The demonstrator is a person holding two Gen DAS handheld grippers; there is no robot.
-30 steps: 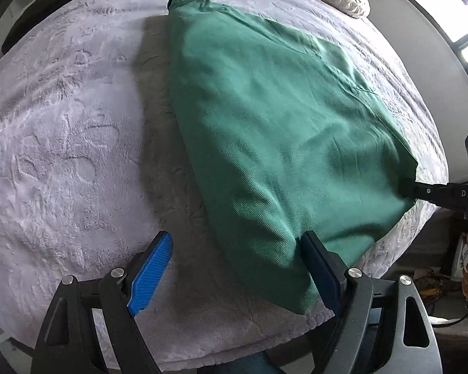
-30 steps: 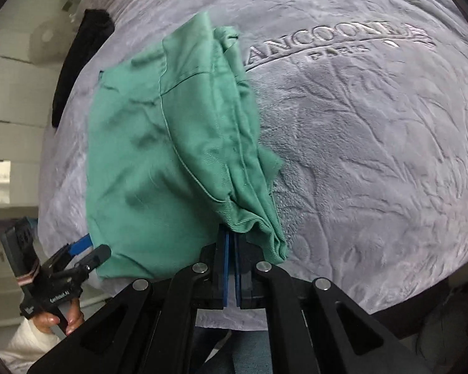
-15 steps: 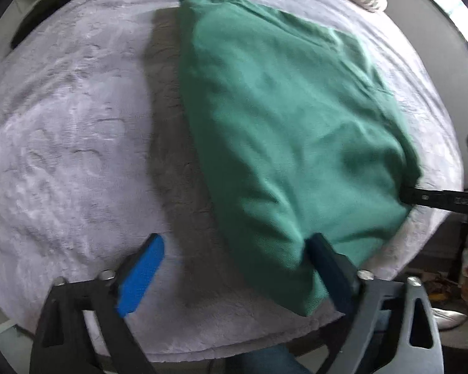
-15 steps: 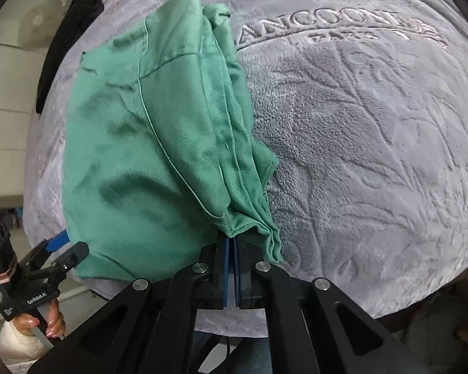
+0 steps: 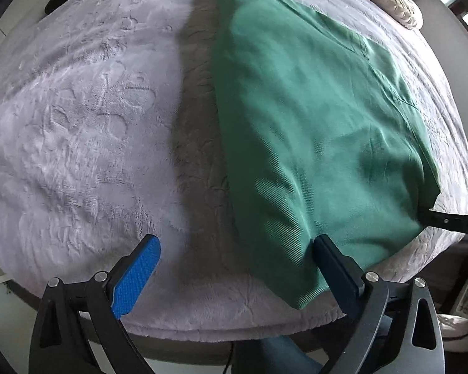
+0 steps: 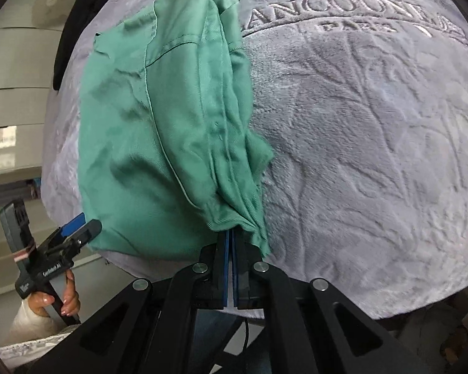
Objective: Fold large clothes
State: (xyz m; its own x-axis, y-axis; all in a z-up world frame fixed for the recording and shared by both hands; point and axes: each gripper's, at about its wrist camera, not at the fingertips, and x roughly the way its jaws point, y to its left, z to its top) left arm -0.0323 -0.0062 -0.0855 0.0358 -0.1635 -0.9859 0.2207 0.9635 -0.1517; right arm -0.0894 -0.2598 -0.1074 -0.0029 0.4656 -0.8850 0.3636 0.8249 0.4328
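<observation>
While I watch from both wrist cameras: a green garment lies on a grey plush bedspread, toward the near right part of the bed.
Garment: already doubled over into a broad slab, its far end reaching up the bed and its near corner hanging close to the bed's near edge; layered seams bunch along its right side in the right wrist view.
Right gripper: jaws pinched tight on the bunched near right corner of the garment, fabric gathered between the blue pads.
Left gripper: jaws spread wide, holding nothing; one pad hovers over bare bedspread, the other sits at the garment's near edge.
Progress: I judge at least one fold made; the piece is still large and rumpled on the right.
Remaining: I reckon the left side needs a grasp, then another fold and smoothing.
Background: a pale pillow rests at the far right.
</observation>
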